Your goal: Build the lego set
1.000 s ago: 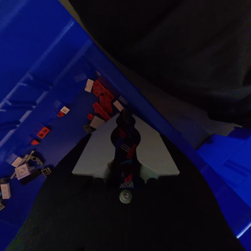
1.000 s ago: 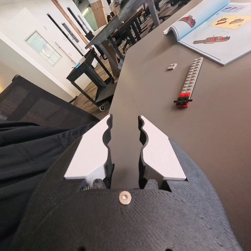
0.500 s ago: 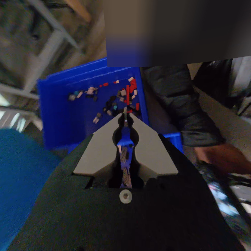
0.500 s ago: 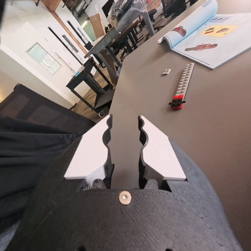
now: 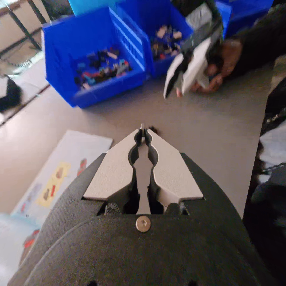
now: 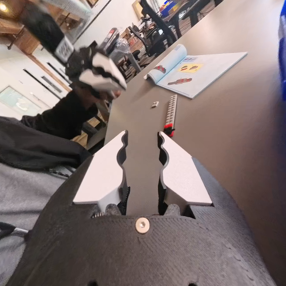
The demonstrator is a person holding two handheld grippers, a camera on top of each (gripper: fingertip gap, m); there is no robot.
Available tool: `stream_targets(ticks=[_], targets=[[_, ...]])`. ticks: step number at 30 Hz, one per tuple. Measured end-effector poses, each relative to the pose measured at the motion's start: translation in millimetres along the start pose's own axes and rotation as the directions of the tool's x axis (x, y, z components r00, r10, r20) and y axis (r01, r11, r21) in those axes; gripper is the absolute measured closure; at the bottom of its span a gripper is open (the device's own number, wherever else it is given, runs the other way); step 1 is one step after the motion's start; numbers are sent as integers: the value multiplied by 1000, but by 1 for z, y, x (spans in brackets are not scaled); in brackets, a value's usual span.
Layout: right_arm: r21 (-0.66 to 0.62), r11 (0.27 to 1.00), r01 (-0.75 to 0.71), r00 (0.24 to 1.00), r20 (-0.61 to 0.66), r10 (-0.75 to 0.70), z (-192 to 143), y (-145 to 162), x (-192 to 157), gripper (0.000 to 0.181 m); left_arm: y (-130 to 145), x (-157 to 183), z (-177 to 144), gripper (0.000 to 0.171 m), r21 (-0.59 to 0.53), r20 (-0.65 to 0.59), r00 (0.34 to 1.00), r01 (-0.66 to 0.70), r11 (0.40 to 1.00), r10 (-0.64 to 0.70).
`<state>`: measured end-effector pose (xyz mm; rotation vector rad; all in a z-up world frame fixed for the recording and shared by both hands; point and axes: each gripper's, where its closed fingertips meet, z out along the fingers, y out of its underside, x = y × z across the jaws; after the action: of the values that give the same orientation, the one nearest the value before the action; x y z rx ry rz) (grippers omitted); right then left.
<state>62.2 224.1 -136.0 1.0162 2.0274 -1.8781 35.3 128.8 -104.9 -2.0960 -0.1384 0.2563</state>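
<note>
My left gripper (image 5: 142, 131) is shut on a small grey lego piece (image 5: 142, 125) that sticks out past its tips, held above the grey table. It also shows blurred and raised in the right wrist view (image 6: 122, 86). My right gripper (image 6: 142, 134) is open and empty, low over the table. It shows blurred in the left wrist view (image 5: 174, 92), held by a hand. A long grey studded plate (image 6: 171, 106) with red and black bricks (image 6: 169, 126) on its near end lies just beyond the right fingertips. A small loose grey piece (image 6: 155, 104) lies to its left.
Two blue bins of loose lego parts (image 5: 65, 65) (image 5: 182, 23) stand at the table's far side; one bin's wall (image 6: 282, 61) is close on the right. An open instruction booklet (image 6: 216, 68) (image 5: 65, 156) lies on the table. A person's dark sleeve (image 6: 61, 111) is at left. Tip to tip, the grippers are about 11 centimetres apart.
My left gripper has come up out of the blue bin holding the small grey piece and swung over the table. My right gripper has dropped lower and nearer the long plate, still open.
</note>
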Motion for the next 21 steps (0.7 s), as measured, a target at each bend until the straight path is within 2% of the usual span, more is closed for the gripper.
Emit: stream_targets(ticks=[2, 5, 8, 11, 16, 19, 21], targets=[[25, 1000, -14, 999, -40, 15, 8, -8, 9, 141, 29, 8, 3, 169, -58, -37, 997, -65, 996, 63], [39, 999, -31, 996, -84, 34, 27, -15, 18, 141, 52, 7, 18, 169, -125, -105, 970, -233, 964, 221], [41, 998, -49, 993, -103, 53, 47, -20, 22, 141, 67, 1, 36, 169, -128, -158, 933, -345, 930, 325], [51, 997, -65, 990, -119, 71, 62, -26, 28, 140, 76, -2, 44, 166, -109, -189, 915, -381, 918, 357], [50, 994, -97, 987, -124, 102, 77, -35, 40, 140, 76, -5, 32, 143, -37, -163, 952, -269, 962, 260], [55, 991, -120, 984, -124, 126, 80, -39, 46, 140, 68, -21, 7, 138, 47, -91, 991, -90, 995, 94], [58, 989, -133, 983, -123, 140, 81, -40, 49, 140, 68, -38, -18, 138, 105, -44, 998, 53, 993, -49]])
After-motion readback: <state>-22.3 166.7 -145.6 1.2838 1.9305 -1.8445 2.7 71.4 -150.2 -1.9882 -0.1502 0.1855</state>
